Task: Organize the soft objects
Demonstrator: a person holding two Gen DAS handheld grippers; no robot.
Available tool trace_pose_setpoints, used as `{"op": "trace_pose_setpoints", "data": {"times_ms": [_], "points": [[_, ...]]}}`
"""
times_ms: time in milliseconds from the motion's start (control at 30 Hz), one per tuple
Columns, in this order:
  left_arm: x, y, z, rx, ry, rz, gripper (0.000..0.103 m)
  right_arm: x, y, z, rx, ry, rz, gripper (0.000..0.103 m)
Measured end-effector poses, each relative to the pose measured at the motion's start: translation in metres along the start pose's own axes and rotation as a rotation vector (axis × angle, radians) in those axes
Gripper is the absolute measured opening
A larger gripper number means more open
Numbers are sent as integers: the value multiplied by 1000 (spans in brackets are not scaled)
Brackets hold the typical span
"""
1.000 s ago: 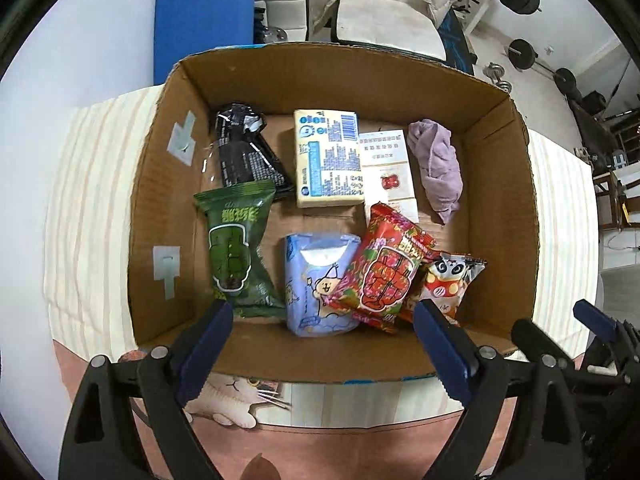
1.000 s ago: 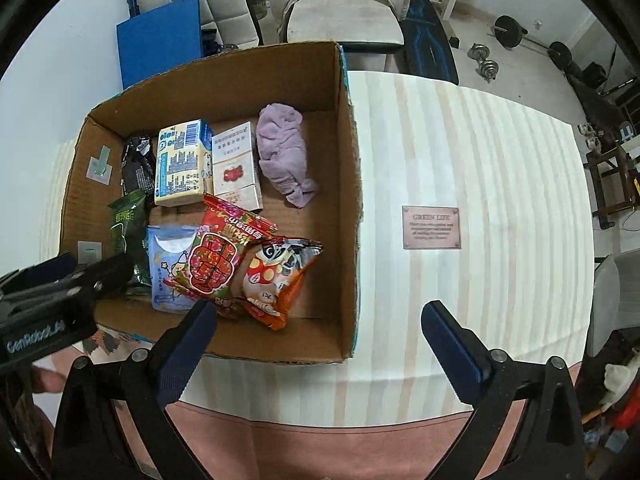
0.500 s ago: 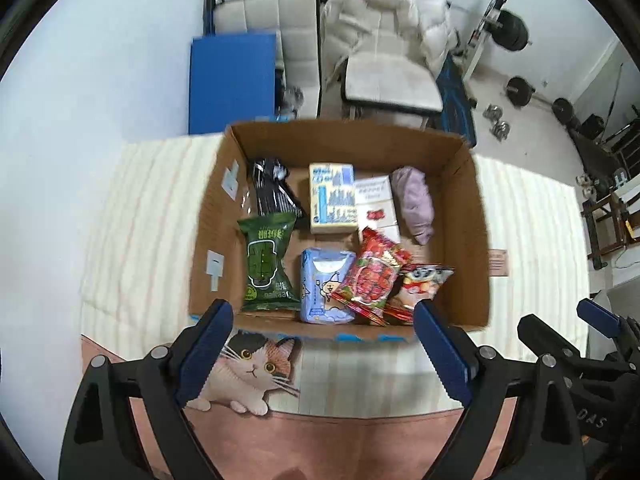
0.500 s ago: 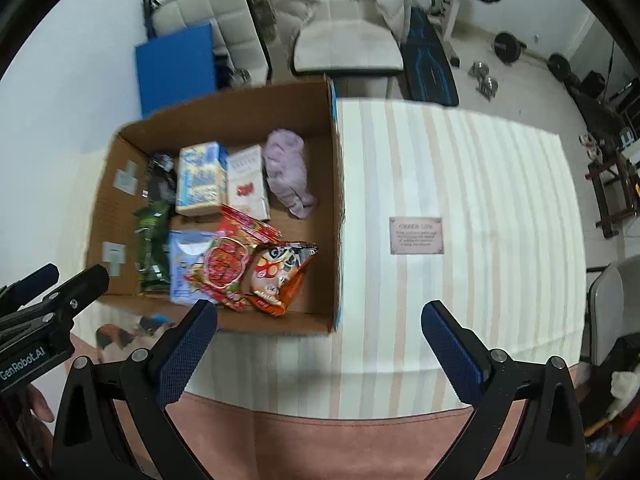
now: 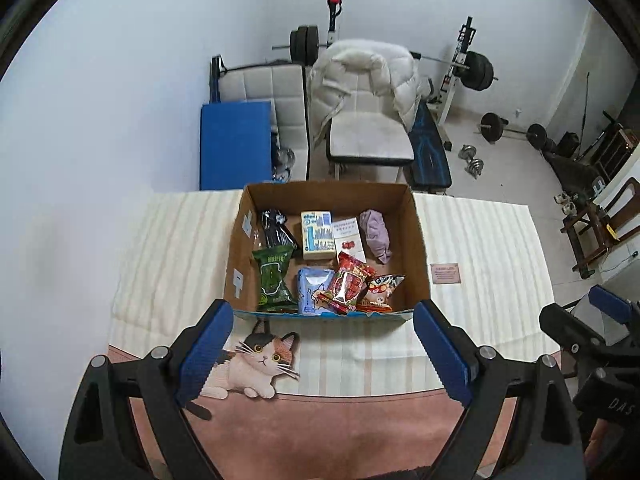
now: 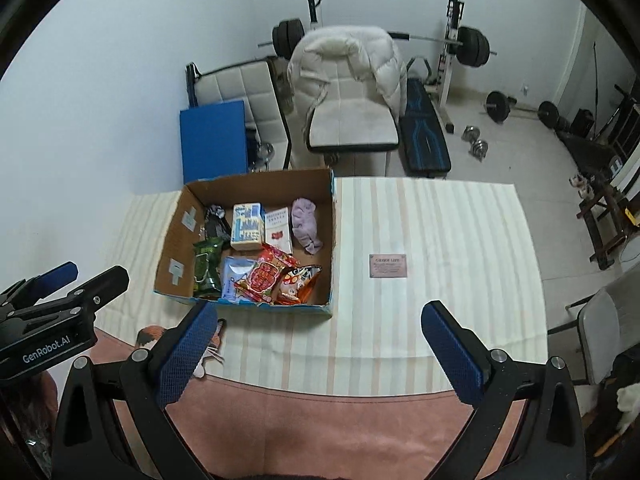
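An open cardboard box (image 5: 416, 248) (image 6: 168, 252) stands on a striped tablecloth. It holds a purple cloth (image 5: 375, 233) (image 6: 305, 222), a green snack bag (image 5: 273, 278) (image 6: 207, 267), a black bag (image 5: 273, 228), a blue tissue pack (image 5: 313, 289) (image 6: 237, 278), red (image 5: 349, 283) (image 6: 266, 275) and orange (image 5: 381, 286) (image 6: 298, 281) snack bags and two cartons (image 5: 317, 234). My left gripper (image 5: 324, 354) is open and empty, well back from the box. My right gripper (image 6: 320, 356) is open and empty, right of the box.
A cat picture (image 5: 256, 364) lies at the table's front edge. A small label (image 6: 388, 266) sits on the cloth right of the box. Beyond the table stand a white chair with a padded jacket (image 5: 368, 112), a blue pad (image 5: 234, 144) and weights.
Both grippers have pulled up and back from the box, which now looks much smaller. More of the room is in view. The box's contents have not moved.
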State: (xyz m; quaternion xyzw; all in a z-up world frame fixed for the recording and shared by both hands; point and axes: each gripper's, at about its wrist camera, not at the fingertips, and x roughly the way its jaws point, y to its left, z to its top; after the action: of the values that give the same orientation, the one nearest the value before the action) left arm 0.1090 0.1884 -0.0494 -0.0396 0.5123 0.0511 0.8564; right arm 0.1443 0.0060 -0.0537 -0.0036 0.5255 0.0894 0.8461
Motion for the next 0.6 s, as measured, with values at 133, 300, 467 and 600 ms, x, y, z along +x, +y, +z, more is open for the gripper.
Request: {"op": "trace_pose_setpoints", "data": {"times_ms": [133, 300, 467, 600], "points": [[-21, -2, -5, -10, -12, -32, 93, -27, 1, -7, -12, -36, -29, 103], [-42, -6, -11, 0, -43, -31, 93, -50, 1, -18, -14, -56, -30, 103], [-53, -10, -19, 9, -58, -25, 93, -69, 4, -24, -27, -80, -48, 103], [-59, -10, -23, 10, -69, -15, 93, -80, 6, -26, -30, -95, -54, 103]]}}
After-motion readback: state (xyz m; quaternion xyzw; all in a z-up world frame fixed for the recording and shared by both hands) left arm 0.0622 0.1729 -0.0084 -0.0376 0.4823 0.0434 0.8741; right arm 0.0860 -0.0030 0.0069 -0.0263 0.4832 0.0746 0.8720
